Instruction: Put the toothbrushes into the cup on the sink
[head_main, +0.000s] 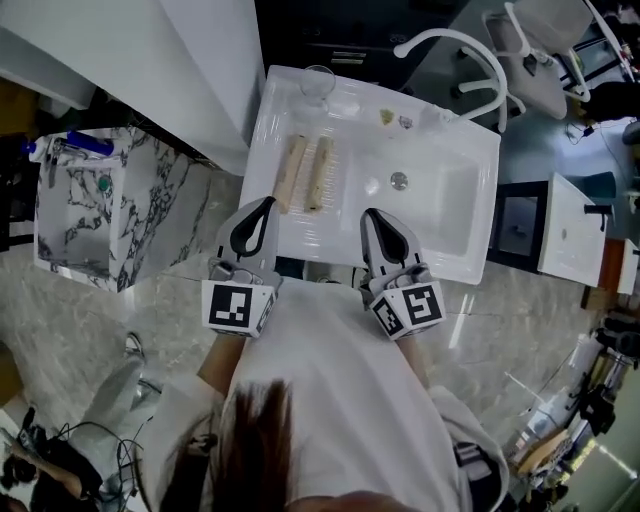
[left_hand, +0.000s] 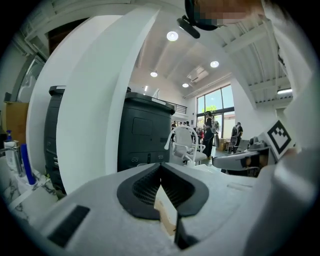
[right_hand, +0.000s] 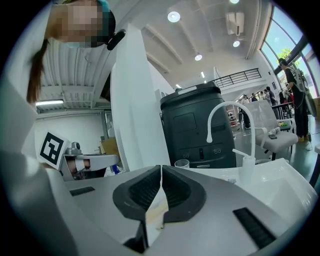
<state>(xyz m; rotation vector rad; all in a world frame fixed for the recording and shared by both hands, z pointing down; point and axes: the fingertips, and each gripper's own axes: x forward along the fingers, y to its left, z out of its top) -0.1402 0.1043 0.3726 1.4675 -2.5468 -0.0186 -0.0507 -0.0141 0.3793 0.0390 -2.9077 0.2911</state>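
Two pale beige toothbrushes (head_main: 295, 172) (head_main: 319, 172) lie side by side on the left ledge of the white sink (head_main: 470, 250). A clear cup (head_main: 318, 82) stands at the sink's far left corner, and it also shows in the right gripper view as the cup (right_hand: 182, 163) beyond the jaws. My left gripper (head_main: 262, 206) hovers at the sink's front edge, just short of the toothbrushes, jaws shut and empty (left_hand: 160, 167). My right gripper (head_main: 371, 215) is held beside it over the front rim, also shut with nothing in it (right_hand: 161, 169).
A white curved faucet (head_main: 450, 40) rises at the back right of the sink, and the drain (head_main: 399, 180) sits in the basin. A marble-patterned cabinet (head_main: 90, 215) stands to the left. A white pillar (head_main: 215, 60) and a dark machine (right_hand: 197, 125) are behind.
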